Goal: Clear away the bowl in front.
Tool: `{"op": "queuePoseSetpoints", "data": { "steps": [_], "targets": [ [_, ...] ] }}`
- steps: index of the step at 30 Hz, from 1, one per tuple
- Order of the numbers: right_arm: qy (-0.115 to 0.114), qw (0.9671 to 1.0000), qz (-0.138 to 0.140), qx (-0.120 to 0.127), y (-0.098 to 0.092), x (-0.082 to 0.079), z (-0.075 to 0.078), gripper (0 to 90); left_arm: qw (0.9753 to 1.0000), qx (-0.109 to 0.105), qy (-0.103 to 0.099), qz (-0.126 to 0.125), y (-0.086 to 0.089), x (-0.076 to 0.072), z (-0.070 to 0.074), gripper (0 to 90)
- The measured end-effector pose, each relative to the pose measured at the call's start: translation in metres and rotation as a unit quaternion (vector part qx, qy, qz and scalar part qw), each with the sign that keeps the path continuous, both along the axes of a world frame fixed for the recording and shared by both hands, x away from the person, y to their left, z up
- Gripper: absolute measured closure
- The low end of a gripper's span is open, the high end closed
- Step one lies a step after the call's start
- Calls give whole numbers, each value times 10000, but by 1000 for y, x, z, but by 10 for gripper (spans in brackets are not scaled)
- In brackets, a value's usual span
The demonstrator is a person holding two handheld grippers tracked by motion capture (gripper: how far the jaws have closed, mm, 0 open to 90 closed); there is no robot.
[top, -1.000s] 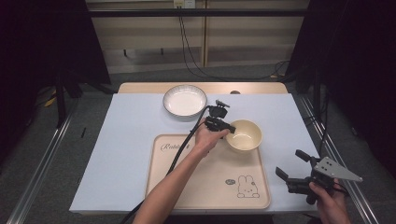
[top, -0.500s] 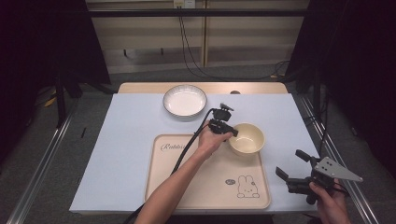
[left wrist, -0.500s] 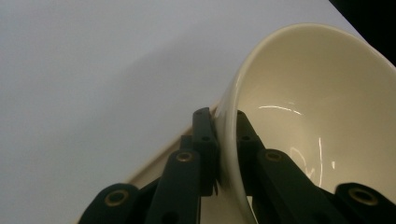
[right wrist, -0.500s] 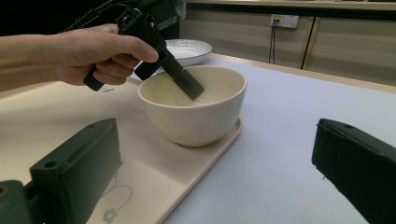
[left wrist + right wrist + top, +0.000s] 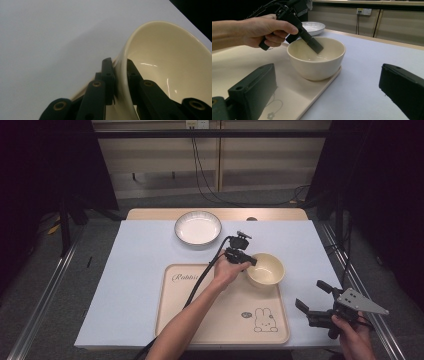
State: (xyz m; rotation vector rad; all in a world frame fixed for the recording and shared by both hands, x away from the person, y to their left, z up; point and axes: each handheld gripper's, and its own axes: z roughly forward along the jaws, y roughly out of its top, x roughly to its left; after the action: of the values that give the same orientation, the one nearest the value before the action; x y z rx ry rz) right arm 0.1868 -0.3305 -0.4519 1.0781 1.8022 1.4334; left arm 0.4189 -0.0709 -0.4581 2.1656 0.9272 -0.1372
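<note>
A cream bowl (image 5: 266, 269) rests upright on the far right corner of a beige tray (image 5: 200, 320) printed with a rabbit. My left gripper (image 5: 252, 262) is shut on the bowl's left rim, one jaw inside and one outside. The left gripper view shows this rim (image 5: 122, 82) pinched between the jaws of the left gripper (image 5: 119, 67). My right gripper (image 5: 315, 302) stands open near the table's front right edge, apart from the bowl. In the right gripper view, the right gripper (image 5: 327, 92) faces the bowl (image 5: 317, 60) with nothing between its fingers.
A white plate (image 5: 198, 227) sits at the back middle of the light blue table cover (image 5: 130, 270). The left gripper's cable runs along the forearm over the tray. Dark floor and metal rails flank the table.
The left gripper and the bowl shifted slightly right and toward the front, then stayed put. The right gripper has not moved.
</note>
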Motion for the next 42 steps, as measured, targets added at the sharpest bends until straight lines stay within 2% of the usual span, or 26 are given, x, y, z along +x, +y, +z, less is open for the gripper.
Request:
{"op": "queuePoseSetpoints", "data": {
  "steps": [3, 4, 5, 8, 11, 13, 14, 15, 16, 17, 18, 20, 22, 24, 27, 28, 29, 31, 33, 35, 36, 39, 42],
  "targets": [
    [-1, 10000, 12, -10, 0, 0, 0, 9, 9999, -129, 58, 33, 0, 0, -1, 803],
    [6, 10000, -6, -9, 0, 0, 0, 10, 10000, -38, 14, -74, 2, 2, -1, 795],
    [2, 10000, 8, -8, 0, 0, 0, 10, 10000, -59, 7, -67, 2, 2, -1, 791],
    [-16, 10000, -18, -3, 0, 0, 0, 9, 9998, 22, -209, -45, 2, -1, 0, 736],
    [-8, 10000, 16, 7, 0, 0, 0, 9, 9993, -67, -348, 107, 2, -3, 0, 681],
    [-10, 10000, 10, -5, 0, 0, 0, 9, 9993, -94, -368, 54, 5, -3, -1, 633],
    [-19, 10000, -13, -3, 0, 0, 0, 9, 9989, -22, -471, 34, 6, -3, -2, 614],
    [-17, 10000, 12, 2, 0, 0, 0, 10, 9984, -58, -560, 47, 7, -4, -2, 565],
    [-2, 10000, 6, 4, 0, 0, 0, 10, 9983, -185, -557, 48, 9, -4, -3, 522],
    [-6, 10000, -13, 8, 0, 0, 0, 9, 9981, -185, -585, 7, 10, -4, -3, 503],
    [-3, 10000, -12, 10, 0, 0, 0, 10, 9976, -177, -667, 52, 11, -5, -2, 448],
    [-7, 10000, -12, 5, 0, 0, 0, 9, 9969, -298, -724, 56, 15, -4, -1, 345],
    [3, 10000, 8, 4, 0, 0, 0, 10, 9962, -291, -801, 155, 17, -5, 1, 253],
    [-2, 10000, -5, 7, 0, 0, 0, 9, 9957, -237, -876, 199, 19, -4, 3, 124],
    [0, 10000, -3, 4, 0, 0, 0, 10, 9946, -309, -958, 247, 24, -6, 7, 43],
    [6, 10000, 4, 8, 0, 0, 0, 9, 9943, -298, -1006, 177, 26, -8, 8, 27],
    [3, 10000, 11, 18, 0, 0, 0, 10, 9942, -372, -992, 183, 27, -8, 9, 44],
    [-14, 10000, -26, 6, 0, 1, 0, 9, 9936, -352, -1060, 188, 31, -10, 11, 41],
    [-22, 10000, -24, 10, 0, 1, 0, 10, 9932, -467, -1056, 135, 35, -11, 13, 45],
    [1, 10000, -23, 4, 0, 0, 0, 10, 9919, -469, -1171, 132, 41, -14, 16, 22],
    [-11, 10000, -25, -3, 0, 1, 0, 10, 9919, -510, -1149, 158, 43, -15, 17, 31],
    [6, 10000, -55, 6, 1, 0, 0, 10, 9892, -454, -1354, 334, 50, -18, 19, 25],
    [-6, 10000, -66, 13, 1, 1, 0, 10, 9880, -453, -1437, 354, 59, -21, 21, 21]
  ]
}}
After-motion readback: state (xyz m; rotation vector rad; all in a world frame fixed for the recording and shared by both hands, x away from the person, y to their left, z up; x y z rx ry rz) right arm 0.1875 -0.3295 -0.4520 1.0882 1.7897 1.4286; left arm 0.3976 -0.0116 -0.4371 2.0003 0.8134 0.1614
